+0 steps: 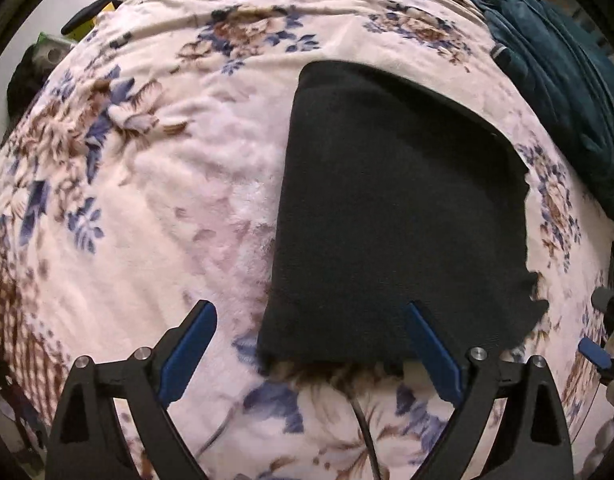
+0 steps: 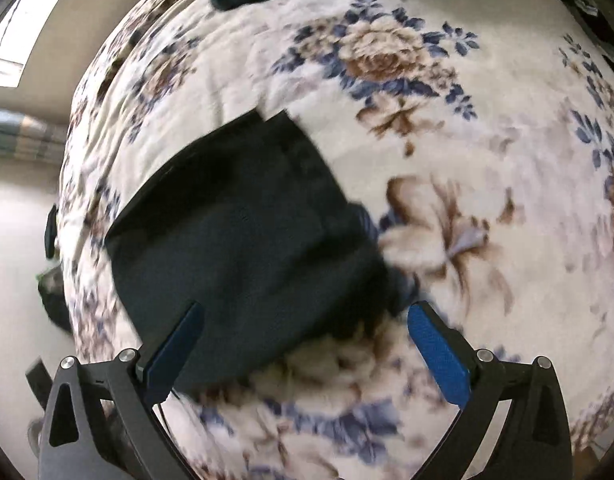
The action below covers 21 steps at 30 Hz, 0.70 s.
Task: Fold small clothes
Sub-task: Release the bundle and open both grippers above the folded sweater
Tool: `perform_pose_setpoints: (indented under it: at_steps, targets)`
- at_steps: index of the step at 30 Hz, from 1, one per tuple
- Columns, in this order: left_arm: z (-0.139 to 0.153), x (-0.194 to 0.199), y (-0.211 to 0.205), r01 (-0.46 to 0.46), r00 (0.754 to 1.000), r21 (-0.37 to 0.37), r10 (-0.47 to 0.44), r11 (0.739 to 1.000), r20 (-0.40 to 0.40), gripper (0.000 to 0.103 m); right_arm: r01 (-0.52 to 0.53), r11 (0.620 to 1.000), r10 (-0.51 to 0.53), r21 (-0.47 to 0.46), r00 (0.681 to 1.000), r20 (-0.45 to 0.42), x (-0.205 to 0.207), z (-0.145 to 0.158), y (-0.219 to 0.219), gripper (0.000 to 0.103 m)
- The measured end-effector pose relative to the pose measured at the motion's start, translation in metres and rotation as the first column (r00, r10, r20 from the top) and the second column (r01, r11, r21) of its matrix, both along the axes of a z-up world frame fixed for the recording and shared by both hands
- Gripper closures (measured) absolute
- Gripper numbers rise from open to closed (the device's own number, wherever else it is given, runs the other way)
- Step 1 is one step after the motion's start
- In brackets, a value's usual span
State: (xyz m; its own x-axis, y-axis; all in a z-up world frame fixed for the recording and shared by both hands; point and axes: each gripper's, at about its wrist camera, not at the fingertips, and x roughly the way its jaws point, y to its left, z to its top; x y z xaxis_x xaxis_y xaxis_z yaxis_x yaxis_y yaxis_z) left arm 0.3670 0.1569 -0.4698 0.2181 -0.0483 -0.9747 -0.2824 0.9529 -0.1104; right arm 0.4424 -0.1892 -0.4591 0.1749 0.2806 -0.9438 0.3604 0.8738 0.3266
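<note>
Bedroom in a home, by what I see below my grippers. I am working over a bed covered by a plush cream blanket (image 1: 155, 184) printed with brown roses and blue leaves; its pile is rumpled and it falls away at the edges like bedding over a mattress. A heap of dark teal fabric (image 1: 563, 92), clothing or bedding, lies bunched at the far right edge. Beyond the bed on the left of my right view: a plain beige wall (image 2: 71, 60), a bright window (image 2: 15, 36) high in the corner, pale floor (image 2: 15, 248) below. Small dark and yellow-green clutter (image 1: 87, 20) sits off the far left edge, too blurred to name.
</note>
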Motion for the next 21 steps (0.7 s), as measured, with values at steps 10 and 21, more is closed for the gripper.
perform_pose_setpoints:
  at_steps: [10, 21]
  targets:
    - [0.03, -0.021, -0.027, 0.104, 0.994, 0.141, -0.109, 0.985, 0.029, 0.007, -0.143, 0.97, 0.156, -0.197, 0.987, 0.049, -0.022, 0.045, 0.001, 0.0]
    - [-0.013, 0.023, -0.042, 0.076, 0.996, 0.123, -0.08, 0.989, 0.025, 0.007, -0.131, 0.949, 0.17, -0.288, 0.979, 0.113, 0.052, -0.001, -0.004, 0.0]
